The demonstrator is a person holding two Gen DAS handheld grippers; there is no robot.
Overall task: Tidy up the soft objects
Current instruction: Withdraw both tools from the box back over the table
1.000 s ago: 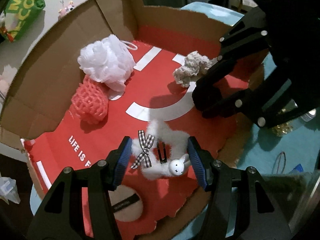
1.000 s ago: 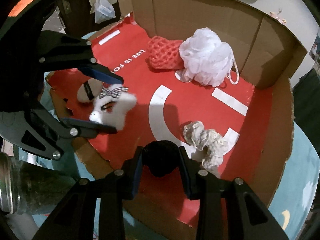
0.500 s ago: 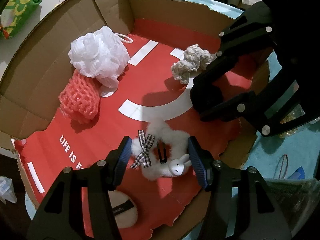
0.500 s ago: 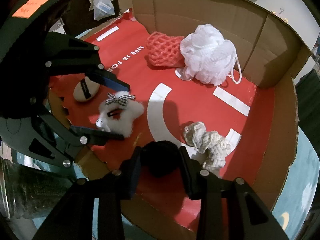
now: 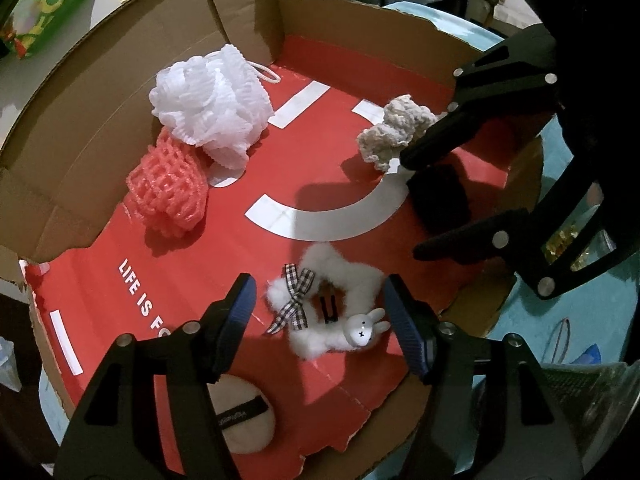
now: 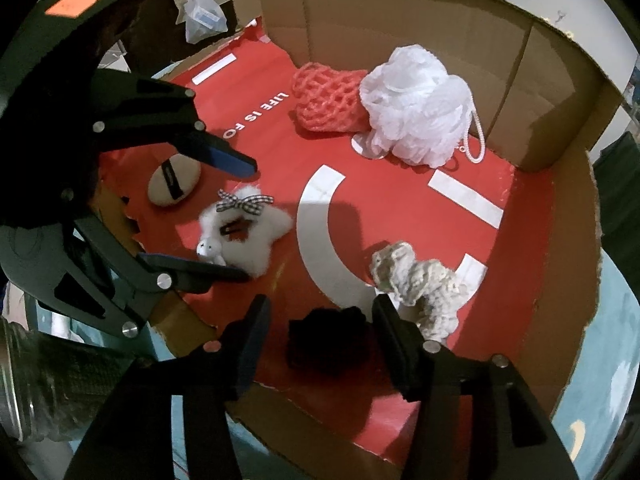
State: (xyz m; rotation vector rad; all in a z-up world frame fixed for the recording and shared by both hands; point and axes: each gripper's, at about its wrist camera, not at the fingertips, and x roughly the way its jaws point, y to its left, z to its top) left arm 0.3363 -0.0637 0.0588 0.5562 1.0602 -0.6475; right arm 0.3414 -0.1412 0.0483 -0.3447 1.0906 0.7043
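Left gripper [image 5: 318,312]: jaws apart, have just been opening. The white fluffy clip [image 5: 332,312] with checked bow and small rabbit head lies on the red floor between the two blue pads, clear gaps on both sides; neither pad presses it. Same seen from the right wrist view: clip [image 6: 244,236] on the floor between the left gripper's fingers [image 6: 232,160], not held.

Right gripper [image 6: 320,336]: jaws apart, have just been opening. The black scrunchie [image 6: 328,340] sits on the floor between the pads, a gap on the left side; the right pad stands very near it, contact hard to judge, no squeeze showing. From the left wrist view the scrunchie [image 5: 440,196] lies dark between the right gripper's fingers [image 5: 440,140].

Container: one open cardboard box [image 6: 400,8], brown walls, red printed floor with white marks and lettering. The near edge is torn and low. Both grippers reach in over that edge.

In the box:
- white mesh puff [image 6: 416,108] with cord loop, toward the far wall
- coral net sponge [image 6: 328,100], touching the puff on its left in the right wrist view
- beige knit scrunchie [image 6: 420,284], just beside the right gripper's right finger
- round beige powder puff [image 6: 174,180] with a black band, near the torn edge, beyond the left gripper
- the fluffy clip and the black scrunchie, both near the front edge, well apart from each other

The box rests on a teal tabletop [image 6: 624,340].
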